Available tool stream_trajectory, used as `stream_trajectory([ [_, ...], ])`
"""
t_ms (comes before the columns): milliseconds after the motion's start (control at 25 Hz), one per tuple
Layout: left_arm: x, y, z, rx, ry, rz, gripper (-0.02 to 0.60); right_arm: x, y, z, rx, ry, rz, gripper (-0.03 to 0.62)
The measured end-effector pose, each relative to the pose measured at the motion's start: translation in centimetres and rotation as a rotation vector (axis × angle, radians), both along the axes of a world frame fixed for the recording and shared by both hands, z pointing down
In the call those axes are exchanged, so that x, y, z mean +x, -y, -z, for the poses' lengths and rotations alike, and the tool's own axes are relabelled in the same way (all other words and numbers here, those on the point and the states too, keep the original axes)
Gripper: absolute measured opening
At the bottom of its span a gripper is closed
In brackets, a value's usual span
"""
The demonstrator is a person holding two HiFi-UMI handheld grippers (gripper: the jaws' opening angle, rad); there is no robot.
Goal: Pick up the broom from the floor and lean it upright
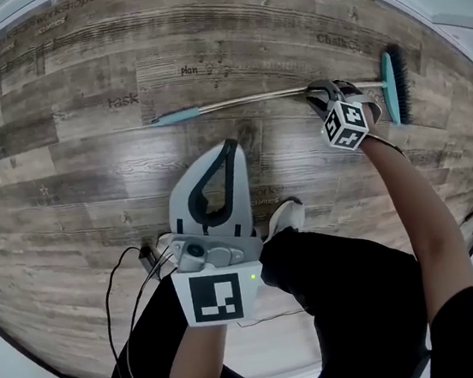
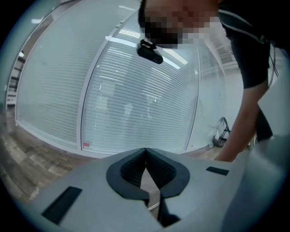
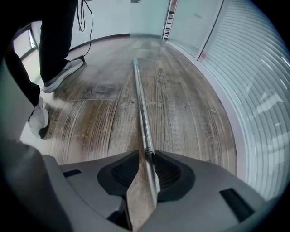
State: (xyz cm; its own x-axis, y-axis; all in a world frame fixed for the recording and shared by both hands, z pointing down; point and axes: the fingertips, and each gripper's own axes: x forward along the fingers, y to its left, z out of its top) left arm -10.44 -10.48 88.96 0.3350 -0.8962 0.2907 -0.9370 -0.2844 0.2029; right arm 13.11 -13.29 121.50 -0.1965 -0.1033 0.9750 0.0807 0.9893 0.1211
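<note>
One broom (image 1: 276, 95) lay flat on the floor (image 1: 87, 169), its long axis running left to right across the head view, with the one brush head (image 1: 396, 85) at the right and the teal grip (image 1: 177, 115) at the left. Of the two tongs, the right tongs (image 3: 146, 156) stood over the pole (image 3: 140, 99) just beside the brush head, jaws apart astride it without pressing. The left tongs (image 2: 145, 149) were closed on nothing, well apart from the broom.

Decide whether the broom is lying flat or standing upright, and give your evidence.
Lying flat: the broom, handle and brush head alike, rests along the floor in the head view.
</note>
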Motion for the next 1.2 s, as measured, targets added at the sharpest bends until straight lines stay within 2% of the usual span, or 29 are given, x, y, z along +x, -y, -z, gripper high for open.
stream_trajectory([
  [80, -0.2, -0.3, 0.1, 0.026, 0.054, -0.018, 0.018, -0.1, 0.4, -0.2, 0.015, -0.009, 0.02, 0.106],
  [160, -0.4, -0.7, 0.0, 0.027, 0.066, -0.015, 0.018, -0.1, 0.7, -0.7, 0.013, -0.025, 0.033, 0.107],
  [440, 0.1, -2.6, -0.1, 0.01, 0.081, -0.012, 0.018, 0.1, 0.5, -0.2, -0.005, -0.046, 0.011, 0.092],
  [560, -0.1, -3.5, 1.3, -0.015, 0.041, 0.031, 0.018, 0.6, 0.0, 2.6, 0.011, -0.047, 0.011, 0.091],
  [720, -1.0, -4.1, 5.5, -0.009, 0.019, 0.055, 0.018, 1.2, -1.4, 6.9, 0.015, -0.059, 0.013, 0.086],
  [1200, -2.7, -8.2, 22.3, 0.02, 0.056, 0.022, 0.018, -1.1, -5.7, 21.1, -0.002, 0.006, -0.139, 0.083],
])
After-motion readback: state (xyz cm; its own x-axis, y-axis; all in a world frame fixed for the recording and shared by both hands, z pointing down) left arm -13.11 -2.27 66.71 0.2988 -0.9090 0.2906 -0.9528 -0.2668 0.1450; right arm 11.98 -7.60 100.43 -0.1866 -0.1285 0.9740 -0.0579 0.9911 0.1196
